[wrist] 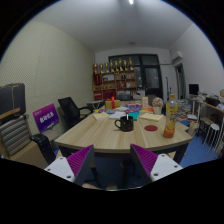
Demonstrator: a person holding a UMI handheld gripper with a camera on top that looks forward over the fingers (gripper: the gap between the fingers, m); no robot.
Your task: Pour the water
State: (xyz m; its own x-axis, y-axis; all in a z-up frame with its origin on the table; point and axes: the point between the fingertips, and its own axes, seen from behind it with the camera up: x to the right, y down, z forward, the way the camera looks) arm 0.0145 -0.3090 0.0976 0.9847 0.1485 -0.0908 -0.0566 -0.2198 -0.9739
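Note:
A dark mug point(124, 123) stands near the middle of a light wooden table point(100, 135), well beyond my fingers. To its right a tall clear bottle with orange liquid point(170, 116) stands upright near the table's right edge. A red coaster-like disc point(151, 128) lies between them. My gripper point(112, 162) is held back from the table's near edge, open, with purple pads point(82, 160) spread wide and nothing between them.
Office chairs point(70, 108) stand at the left of the table, one with a purple sign point(45, 117). Small items and cups point(135, 107) crowd the table's far end. A shelf with bottles point(117, 78) lines the back wall. A desk with a monitor point(196, 92) stands at the right.

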